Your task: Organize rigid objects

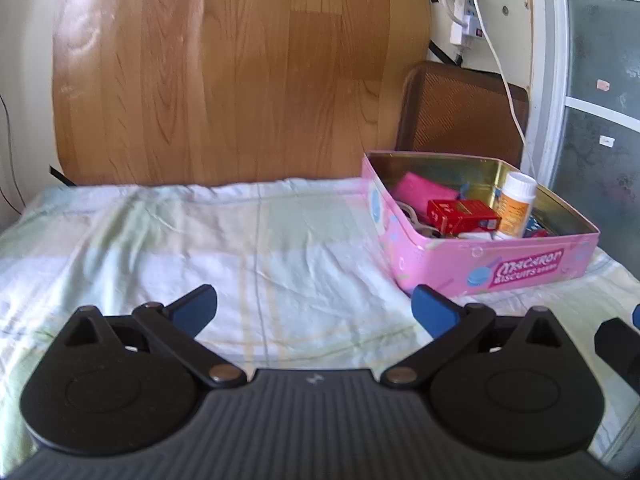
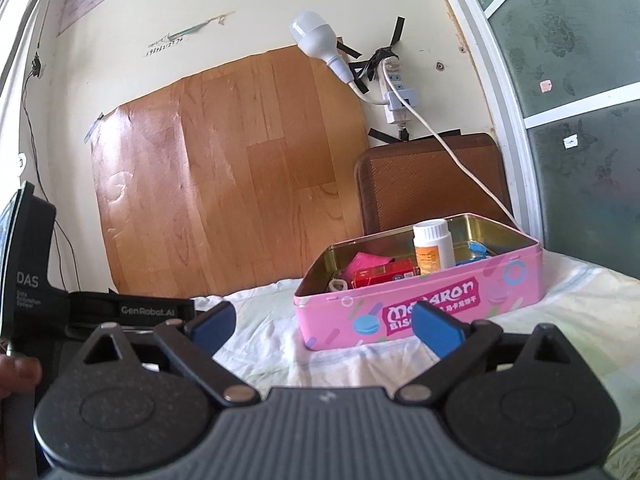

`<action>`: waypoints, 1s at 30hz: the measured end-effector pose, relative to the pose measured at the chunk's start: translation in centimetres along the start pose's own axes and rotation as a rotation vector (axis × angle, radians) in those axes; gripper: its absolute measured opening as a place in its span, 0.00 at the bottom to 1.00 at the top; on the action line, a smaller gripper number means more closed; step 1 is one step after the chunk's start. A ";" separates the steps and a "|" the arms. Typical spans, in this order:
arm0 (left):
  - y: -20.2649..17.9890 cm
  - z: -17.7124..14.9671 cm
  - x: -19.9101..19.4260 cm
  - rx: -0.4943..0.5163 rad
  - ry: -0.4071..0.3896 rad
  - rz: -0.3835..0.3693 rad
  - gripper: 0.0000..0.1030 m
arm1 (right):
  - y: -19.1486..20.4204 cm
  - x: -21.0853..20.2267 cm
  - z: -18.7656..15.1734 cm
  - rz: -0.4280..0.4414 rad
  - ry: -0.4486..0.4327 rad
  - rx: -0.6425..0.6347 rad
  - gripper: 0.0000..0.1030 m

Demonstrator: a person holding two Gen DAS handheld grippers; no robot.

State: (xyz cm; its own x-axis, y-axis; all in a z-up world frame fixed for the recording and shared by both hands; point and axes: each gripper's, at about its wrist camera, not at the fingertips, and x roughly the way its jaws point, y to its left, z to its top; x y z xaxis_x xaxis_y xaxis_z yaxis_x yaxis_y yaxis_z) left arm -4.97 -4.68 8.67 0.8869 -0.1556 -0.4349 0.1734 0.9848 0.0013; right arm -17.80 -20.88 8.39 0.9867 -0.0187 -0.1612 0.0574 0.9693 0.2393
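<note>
Now the pink biscuit tin (image 2: 420,292) sits lidless on the pale cloth (image 2: 272,320); inside it a white bottle (image 2: 434,246) stands upright beside a red box (image 2: 384,274); short of the tin, the right gripper (image 2: 324,326) and left gripper (image 1: 314,308) both gape, empty.

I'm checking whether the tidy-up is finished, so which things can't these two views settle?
- Floor of the pink tin: both views, hidden by its near wall and the items piled inside.
- White looped item: left wrist view, mostly behind the tin's wall; unidentifiable.
- White bottle label: both views, too small to read.
- Blue item: right wrist view, only its top shows.
</note>
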 end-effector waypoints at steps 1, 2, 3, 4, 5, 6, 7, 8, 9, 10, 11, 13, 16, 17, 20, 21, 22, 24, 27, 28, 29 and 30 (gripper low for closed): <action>0.0 0.1 -0.2 0.002 -0.008 0.003 1.00 | 0.0 0.0 0.0 -0.001 0.000 0.001 0.95; 0.0 0.1 -0.3 0.002 -0.015 0.006 1.00 | 0.0 0.0 0.0 -0.002 0.001 0.003 0.95; 0.0 0.2 -0.5 0.002 -0.021 0.010 1.00 | 0.0 0.0 -0.1 -0.002 0.002 0.004 0.96; 0.0 0.2 -0.5 0.003 -0.027 0.017 1.00 | 0.0 0.0 -0.1 -0.002 0.003 0.004 0.96; 0.0 0.3 -0.6 0.007 -0.032 0.031 1.00 | 0.0 0.0 -0.1 -0.003 0.003 0.004 0.96; -0.1 0.3 -0.6 0.013 -0.037 0.050 1.00 | 0.0 0.0 -0.1 -0.004 0.003 0.003 0.96; -0.2 0.4 -0.6 0.022 -0.043 0.073 1.00 | 0.0 0.0 -0.1 -0.004 0.002 0.004 0.96; -0.3 0.4 -0.7 0.031 -0.050 0.094 1.00 | -0.1 0.0 -0.1 -0.004 0.002 0.005 0.96; -0.4 0.4 -0.8 0.039 -0.057 0.111 1.00 | -0.1 0.0 -0.1 -0.005 0.001 0.008 0.96; -0.4 0.4 -0.9 0.044 -0.065 0.121 1.00 | -0.2 0.1 -0.1 -0.007 0.001 0.012 0.97; -0.4 0.5 -1.1 0.047 -0.073 0.127 1.00 | -0.2 0.0 -0.2 -0.007 0.001 0.014 0.97; -0.5 0.6 -1.3 0.052 -0.086 0.134 1.00 | -0.3 0.1 -0.2 -0.010 0.004 0.017 0.97; -0.8 0.7 -1.6 0.074 -0.113 0.153 1.00 | -0.4 0.3 -0.3 -0.010 0.011 0.022 0.97; -0.9 0.7 -1.7 0.087 -0.122 0.164 1.00 | -0.4 0.2 -0.4 -0.011 0.012 0.023 0.97; -1.5 0.6 -2.0 0.122 -0.148 0.200 1.00 | -0.5 0.3 -0.5 -0.012 0.017 0.029 0.97; -1.6 0.6 -2.1 0.125 -0.149 0.196 1.00 | -0.6 0.4 -0.5 -0.012 0.019 0.032 0.97; -1.6 0.5 -2.1 0.128 -0.147 0.190 1.00 | -0.7 0.4 -0.5 -0.013 0.020 0.034 0.97; -1.9 0.5 -2.0 0.141 -0.140 0.181 1.00 | -0.8 0.4 -0.6 -0.014 0.023 0.039 0.97; -2.4 0.3 -2.0 0.165 -0.133 0.174 1.00 | -1.0 0.5 -0.7 -0.019 0.027 0.046 0.97; -2.6 0.3 -2.0 0.171 -0.130 0.168 1.00 | -1.1 0.6 -0.7 -0.020 0.029 0.049 0.97; -2.7 0.2 -2.0 0.175 -0.126 0.162 1.00 | -1.1 0.6 -0.7 -0.022 0.030 0.052 0.97; -2.8 0.1 -2.0 0.177 -0.122 0.158 1.00 | -1.2 0.6 -0.8 -0.022 0.032 0.056 0.98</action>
State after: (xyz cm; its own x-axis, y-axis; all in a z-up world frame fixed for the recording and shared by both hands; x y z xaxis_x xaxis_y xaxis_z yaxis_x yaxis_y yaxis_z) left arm -7.13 -7.20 9.64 0.9522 -0.0197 -0.3048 0.0913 0.9706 0.2227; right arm -17.39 -21.90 7.25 0.9798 -0.0314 -0.1976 0.0887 0.9534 0.2883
